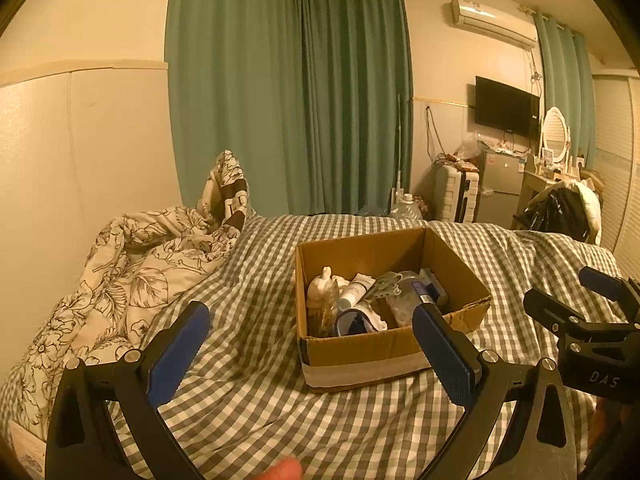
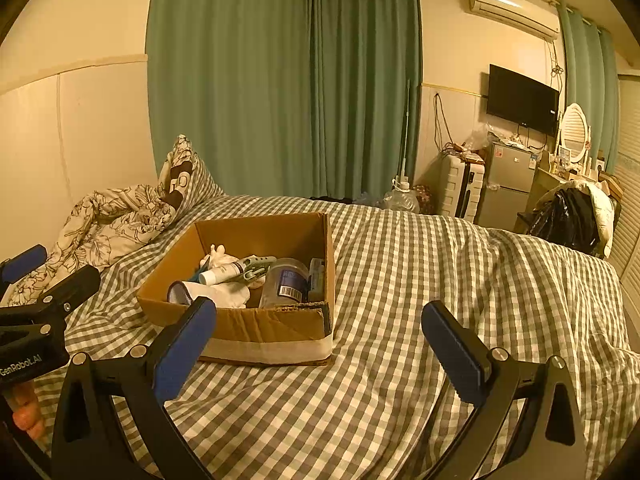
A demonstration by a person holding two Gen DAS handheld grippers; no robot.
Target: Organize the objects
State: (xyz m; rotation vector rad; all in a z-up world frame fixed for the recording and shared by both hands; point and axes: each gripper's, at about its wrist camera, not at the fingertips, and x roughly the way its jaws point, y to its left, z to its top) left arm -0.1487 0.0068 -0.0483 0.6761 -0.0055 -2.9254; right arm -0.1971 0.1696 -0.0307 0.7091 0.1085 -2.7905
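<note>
An open cardboard box (image 1: 360,354) (image 2: 272,330) sits on the checked bedspread. It holds a white tube (image 1: 354,290) (image 2: 224,271), a clear plastic jar (image 2: 285,283), a white figurine (image 1: 322,286), white cloth and other small items. My left gripper (image 1: 310,320) is open and empty, held in front of the box. My right gripper (image 2: 318,326) is open and empty, to the right of the box. The right gripper also shows in the left wrist view (image 1: 584,304), and the left gripper in the right wrist view (image 2: 40,276).
A crumpled floral quilt (image 1: 132,264) (image 2: 112,216) lies at the bed's left against the wall. Green curtains hang behind. A suitcase (image 2: 460,188), small fridge (image 2: 506,184), dresser with mirror and a clothes-covered chair (image 2: 568,216) stand beyond the bed's far right.
</note>
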